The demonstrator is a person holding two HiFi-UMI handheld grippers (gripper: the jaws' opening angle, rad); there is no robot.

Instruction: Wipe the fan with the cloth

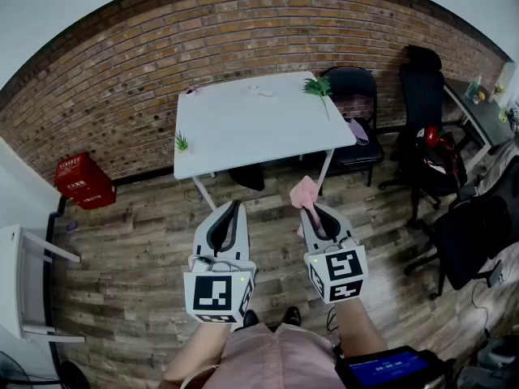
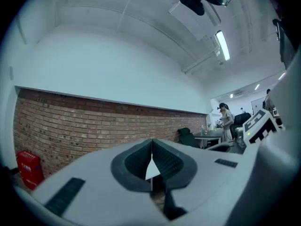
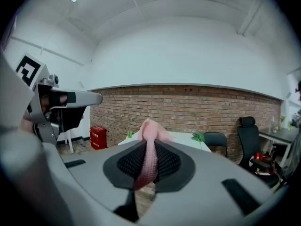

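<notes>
A pink cloth (image 1: 305,191) is pinched in my right gripper (image 1: 309,210), which is shut on it; in the right gripper view the cloth (image 3: 150,132) bulges above the closed pads and a strip hangs down between them. Beside it, my left gripper (image 1: 236,205) is shut with nothing in it; its pads (image 2: 141,161) meet in the left gripper view. Both grippers are held side by side over the wooden floor, just in front of the white table (image 1: 243,128). I can make out no fan in any view.
Two green sprigs (image 1: 319,86) (image 1: 182,143) and a small white item (image 1: 259,91) lie on the table. Black chairs (image 1: 354,87) (image 1: 423,96) stand at its right, a red box (image 1: 81,181) by the brick wall, a white rack (image 1: 20,282) at the left.
</notes>
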